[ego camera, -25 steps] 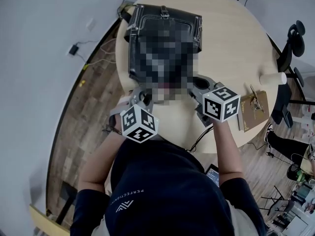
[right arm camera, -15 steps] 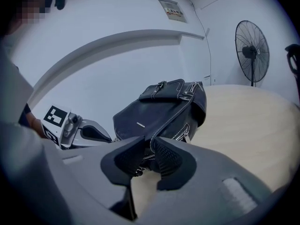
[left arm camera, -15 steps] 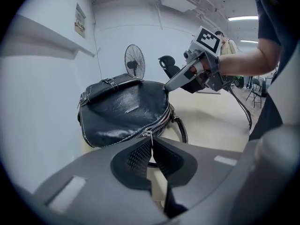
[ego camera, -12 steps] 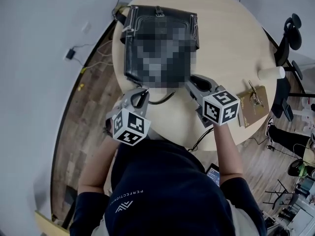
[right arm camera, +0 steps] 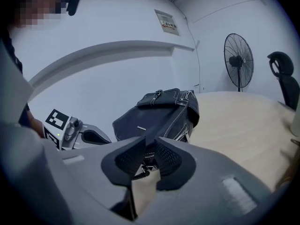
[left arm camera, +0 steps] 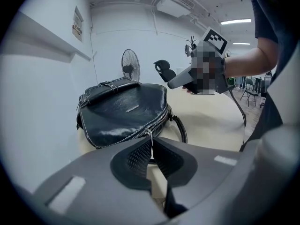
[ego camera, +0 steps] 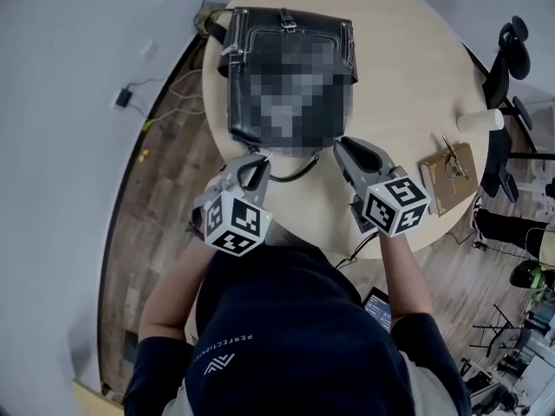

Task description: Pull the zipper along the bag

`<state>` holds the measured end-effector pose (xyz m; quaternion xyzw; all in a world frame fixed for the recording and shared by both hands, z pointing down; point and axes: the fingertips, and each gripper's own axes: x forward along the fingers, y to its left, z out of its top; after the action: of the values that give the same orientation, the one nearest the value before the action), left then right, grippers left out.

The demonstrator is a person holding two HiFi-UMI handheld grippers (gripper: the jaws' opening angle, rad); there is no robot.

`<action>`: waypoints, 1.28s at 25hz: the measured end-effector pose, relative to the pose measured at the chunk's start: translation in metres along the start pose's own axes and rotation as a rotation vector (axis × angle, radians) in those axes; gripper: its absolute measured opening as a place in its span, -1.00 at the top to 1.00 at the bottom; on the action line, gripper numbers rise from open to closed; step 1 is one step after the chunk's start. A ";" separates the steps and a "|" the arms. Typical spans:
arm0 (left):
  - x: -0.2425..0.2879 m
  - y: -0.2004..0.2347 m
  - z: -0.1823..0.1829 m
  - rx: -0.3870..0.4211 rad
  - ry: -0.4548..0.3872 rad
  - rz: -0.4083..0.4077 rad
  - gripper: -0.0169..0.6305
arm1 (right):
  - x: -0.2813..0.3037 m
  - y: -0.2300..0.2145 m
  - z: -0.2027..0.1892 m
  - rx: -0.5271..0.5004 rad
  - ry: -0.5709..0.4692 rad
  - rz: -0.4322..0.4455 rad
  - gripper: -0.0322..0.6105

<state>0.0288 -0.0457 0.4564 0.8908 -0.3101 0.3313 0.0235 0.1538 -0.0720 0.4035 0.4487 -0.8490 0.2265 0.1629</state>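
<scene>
We see a glossy black leather bag with white stitching lying flat at the table's far left edge. Its silver zipper lines the near side, zipper pull hanging down.

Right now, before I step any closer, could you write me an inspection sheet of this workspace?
Surface: round light-wood table.
Job's things: black bag lying flat; zipper pull at its near edge.
Clutter: paper cup; brown board with something metallic on it.
Grippers: left gripper shut on the zipper pull; right gripper has just been closing its jaws, the bag's corner between them.
Cables: power adapter with its cable on the floor.
Surroundings: white wall, standing fan, office chair.
</scene>
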 end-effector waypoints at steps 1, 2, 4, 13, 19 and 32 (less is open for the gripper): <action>-0.001 0.001 -0.001 0.006 -0.003 -0.005 0.86 | 0.001 0.001 -0.002 0.016 -0.001 -0.005 0.70; -0.001 0.001 -0.001 0.011 -0.007 -0.009 0.86 | 0.001 0.002 -0.003 0.030 -0.003 -0.009 0.70; -0.003 0.002 -0.002 0.014 -0.017 -0.016 0.86 | 0.002 0.004 -0.005 0.047 -0.006 -0.017 0.70; -0.012 0.013 -0.004 -0.033 -0.066 -0.080 0.70 | 0.002 0.010 -0.022 0.104 0.001 -0.079 0.70; -0.021 0.034 -0.015 -0.033 -0.061 -0.095 0.64 | 0.008 0.023 -0.034 0.133 0.016 -0.089 0.69; -0.027 0.084 -0.029 -0.059 -0.072 -0.089 0.62 | 0.048 0.076 -0.063 0.190 0.068 -0.054 0.65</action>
<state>-0.0519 -0.0917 0.4492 0.9140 -0.2807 0.2882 0.0533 0.0691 -0.0341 0.4613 0.4768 -0.8053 0.3166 0.1546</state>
